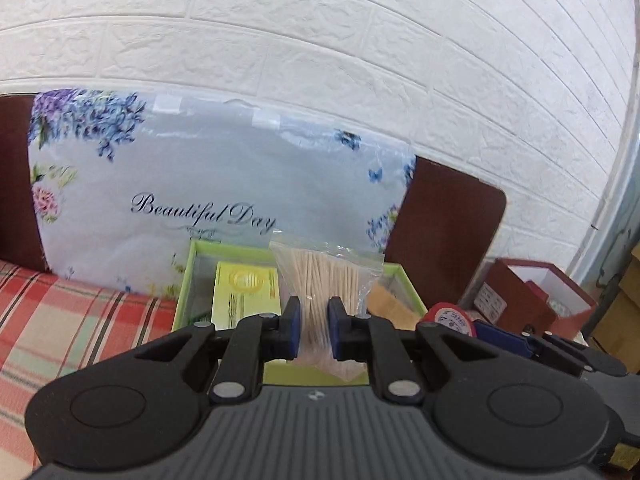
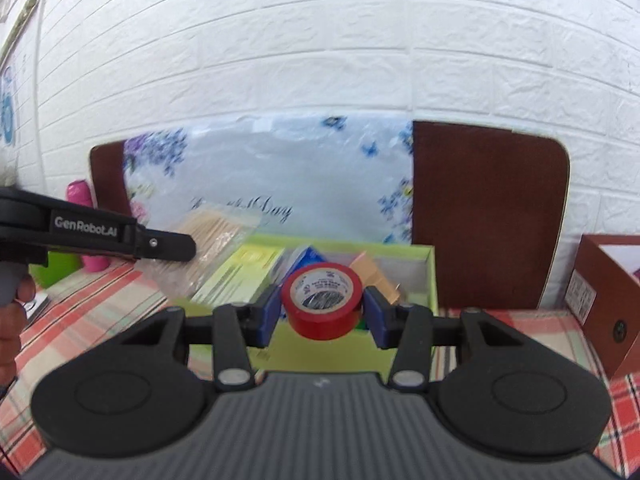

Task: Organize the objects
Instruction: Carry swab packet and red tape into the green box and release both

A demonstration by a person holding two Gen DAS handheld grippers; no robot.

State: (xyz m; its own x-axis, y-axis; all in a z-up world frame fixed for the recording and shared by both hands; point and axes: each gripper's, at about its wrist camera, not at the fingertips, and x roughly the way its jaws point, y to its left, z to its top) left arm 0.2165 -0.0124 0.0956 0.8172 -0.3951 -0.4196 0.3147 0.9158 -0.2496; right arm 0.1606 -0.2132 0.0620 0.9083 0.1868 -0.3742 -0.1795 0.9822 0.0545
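Note:
My left gripper [image 1: 314, 330] is shut on a clear bag of wooden toothpicks [image 1: 326, 280], held over the near edge of a lime green box [image 1: 182, 280]. The bag also shows in the right wrist view [image 2: 212, 236], with the left gripper [image 2: 176, 246] coming in from the left. My right gripper [image 2: 322, 314] is shut on a red roll of tape [image 2: 322, 300], above the green box [image 2: 430, 276]. The tape shows at the right of the left wrist view [image 1: 450, 316]. Inside the box lie a yellow-green packet [image 1: 246, 292] and a tan item [image 1: 390, 304].
A floral "Beautiful Day" cushion [image 1: 200, 184] leans on a brown board [image 2: 488, 216] against the white brick wall behind the box. A dark red open box [image 2: 604, 292] stands at the right. A pink bottle [image 2: 82, 196] stands at the far left. The cloth [image 1: 60, 320] is red plaid.

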